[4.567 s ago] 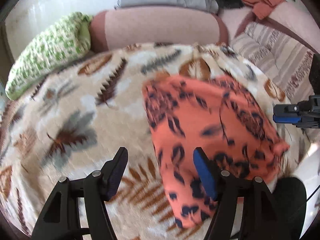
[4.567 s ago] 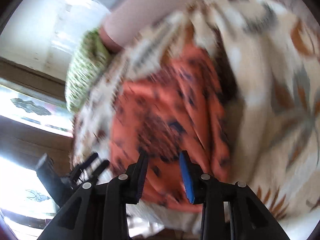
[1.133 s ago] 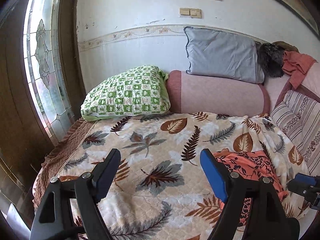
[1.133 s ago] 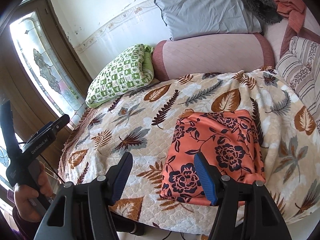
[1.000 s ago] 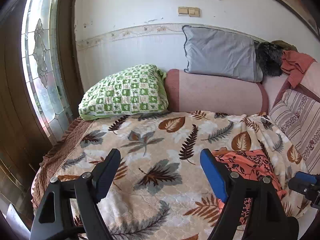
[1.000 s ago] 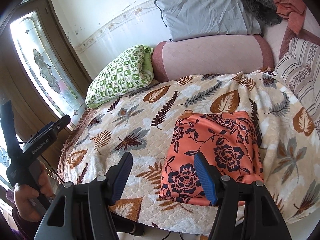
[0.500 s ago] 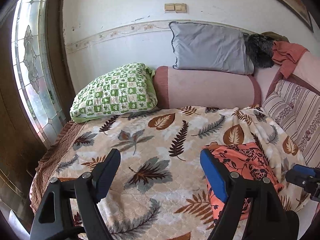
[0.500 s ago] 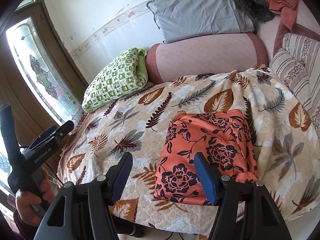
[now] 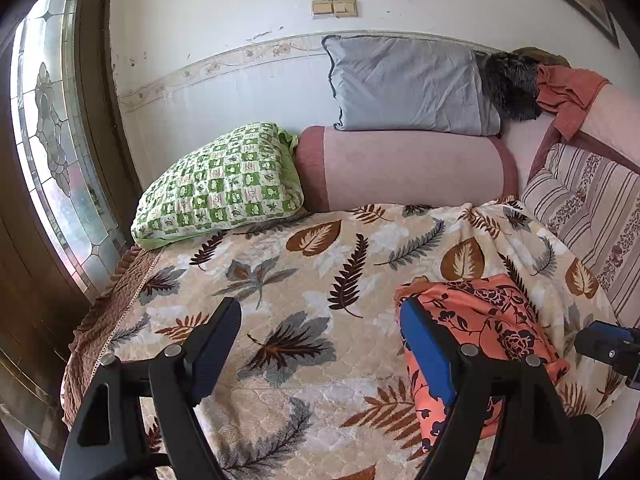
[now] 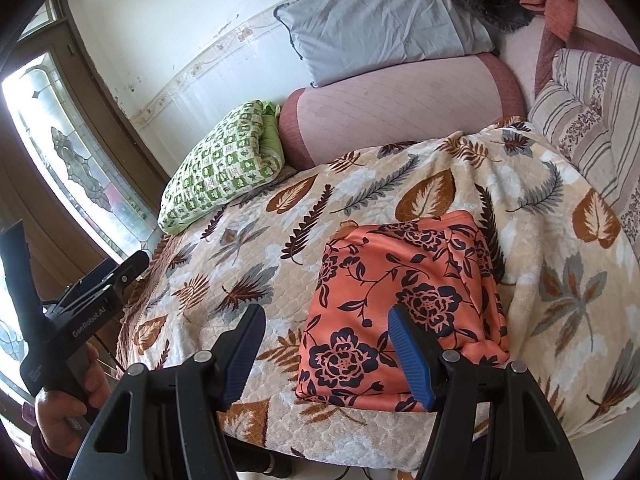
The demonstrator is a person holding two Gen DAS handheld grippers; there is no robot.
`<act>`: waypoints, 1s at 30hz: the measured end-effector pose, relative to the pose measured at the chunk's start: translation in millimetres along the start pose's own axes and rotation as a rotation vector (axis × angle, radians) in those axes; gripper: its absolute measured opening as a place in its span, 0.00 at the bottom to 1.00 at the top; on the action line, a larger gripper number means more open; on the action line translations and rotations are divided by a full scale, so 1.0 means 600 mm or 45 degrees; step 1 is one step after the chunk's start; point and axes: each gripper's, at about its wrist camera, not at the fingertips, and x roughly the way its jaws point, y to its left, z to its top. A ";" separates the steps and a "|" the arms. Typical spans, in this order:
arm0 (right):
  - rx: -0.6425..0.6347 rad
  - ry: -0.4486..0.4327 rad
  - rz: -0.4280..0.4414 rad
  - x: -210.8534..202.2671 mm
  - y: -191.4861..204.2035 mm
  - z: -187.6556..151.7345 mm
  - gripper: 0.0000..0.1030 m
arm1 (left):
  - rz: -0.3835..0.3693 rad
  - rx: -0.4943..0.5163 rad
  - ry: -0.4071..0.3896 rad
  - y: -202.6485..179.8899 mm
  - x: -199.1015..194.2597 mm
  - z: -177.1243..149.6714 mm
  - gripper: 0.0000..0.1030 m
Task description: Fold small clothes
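An orange garment with dark flowers lies folded into a neat rectangle on the leaf-print blanket, near the bed's front right. It also shows in the left wrist view. My left gripper is open and empty, held back above the blanket's front, left of the garment. My right gripper is open and empty, held back in front of the garment, apart from it. The left gripper's body shows at the left of the right wrist view.
A green checked pillow, a pink bolster and a grey pillow lie at the head of the bed. A striped cushion and an orange cloth sit at the right. A stained-glass window is on the left.
Both grippers have drawn back from the folded garment since 4.6 s ago. Over the last second both views drifted slightly; the garment lies still.
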 end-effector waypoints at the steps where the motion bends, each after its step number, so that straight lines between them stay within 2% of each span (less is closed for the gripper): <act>1: 0.003 0.000 0.000 0.001 -0.002 0.000 0.65 | 0.000 0.001 0.002 -0.001 0.002 0.000 0.80; 30: 0.077 0.002 -0.011 0.016 -0.050 0.018 0.66 | -0.022 0.075 0.045 -0.041 0.043 0.005 0.80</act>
